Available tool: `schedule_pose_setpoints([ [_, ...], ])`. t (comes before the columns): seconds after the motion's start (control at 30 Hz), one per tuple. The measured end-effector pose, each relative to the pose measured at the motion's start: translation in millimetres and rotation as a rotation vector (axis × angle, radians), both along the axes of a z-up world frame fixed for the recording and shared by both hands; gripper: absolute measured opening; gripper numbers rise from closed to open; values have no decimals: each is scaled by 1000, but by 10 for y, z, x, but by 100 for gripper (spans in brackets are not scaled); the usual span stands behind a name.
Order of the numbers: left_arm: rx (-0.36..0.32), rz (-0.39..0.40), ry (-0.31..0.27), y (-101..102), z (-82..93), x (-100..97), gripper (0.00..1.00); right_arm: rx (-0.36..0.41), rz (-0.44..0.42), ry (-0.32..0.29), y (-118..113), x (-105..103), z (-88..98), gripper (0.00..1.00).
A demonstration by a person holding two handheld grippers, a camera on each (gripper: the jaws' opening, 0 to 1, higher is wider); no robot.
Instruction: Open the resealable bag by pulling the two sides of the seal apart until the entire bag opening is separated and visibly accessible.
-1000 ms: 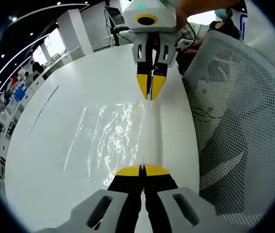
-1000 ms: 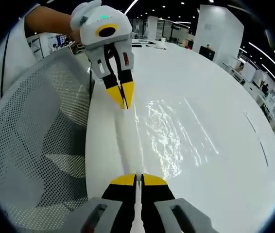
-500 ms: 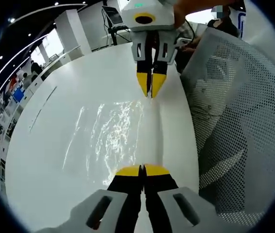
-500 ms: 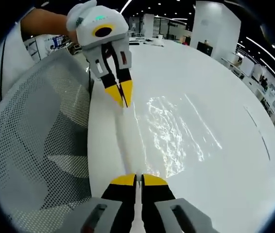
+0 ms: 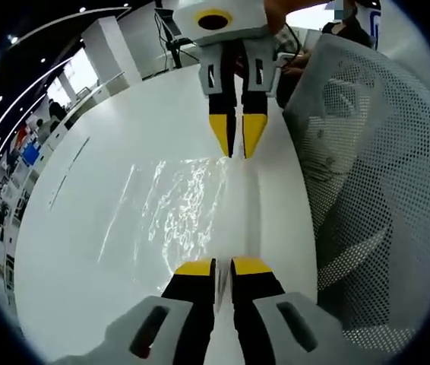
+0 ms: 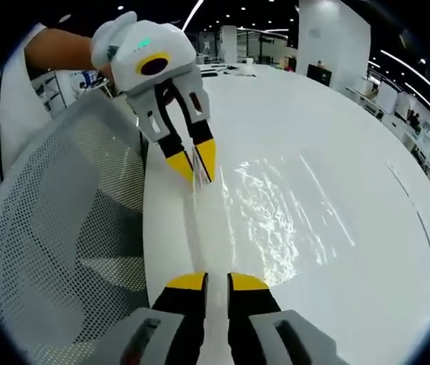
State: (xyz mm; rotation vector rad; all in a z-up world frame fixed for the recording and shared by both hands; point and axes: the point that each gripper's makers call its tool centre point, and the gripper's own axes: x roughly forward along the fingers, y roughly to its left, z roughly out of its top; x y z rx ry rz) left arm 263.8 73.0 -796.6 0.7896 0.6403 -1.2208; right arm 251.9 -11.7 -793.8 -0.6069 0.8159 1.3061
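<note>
Clear resealable bag (image 5: pixel 184 213) lying flat on a white round surface (image 5: pixel 86 228), crinkled film catching bright glints. Seal edge of the bag stretched in a straight line between two hand-held grippers, near the surface's edge beside a white mesh chair back (image 5: pixel 382 190).

In the left gripper view: left hand-held gripper (image 5: pixel 223 267) at the bottom, yellow-tipped black jaws slightly parted, a narrow gap between them, seal edge of the bag running into that gap. Whether the jaws pinch the film, hard to tell. Right hand-held gripper (image 5: pixel 235 156) at the top, pointing down toward the camera, jaws also slightly apart at the far end of the seal.

In the right gripper view: right hand-held gripper (image 6: pixel 216 282) at the bottom, jaws parted by a small gap, bag edge lying between them. Left hand-held gripper (image 6: pixel 198 179) at upper left, held by a bare hand (image 6: pixel 63 46), jaws a little apart at the bag's (image 6: pixel 276 213) opposite corner. Mesh chair back (image 6: pixel 55 243) to the left. Open hall with distant desks behind.
</note>
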Motion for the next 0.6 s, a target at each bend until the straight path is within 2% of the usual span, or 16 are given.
schedule_pose_setpoints([
  [0.27,-8,-1,-6,-39,21,19,5,52,-2,-12,184,62,138,8],
  [0.4,-7,-2,-5,-42,22,20,5,59,0,-27,254,104,157,8],
  [0.6,-11,1,-6,-58,38,24,5,64,7,-7,349,94,111,8],
])
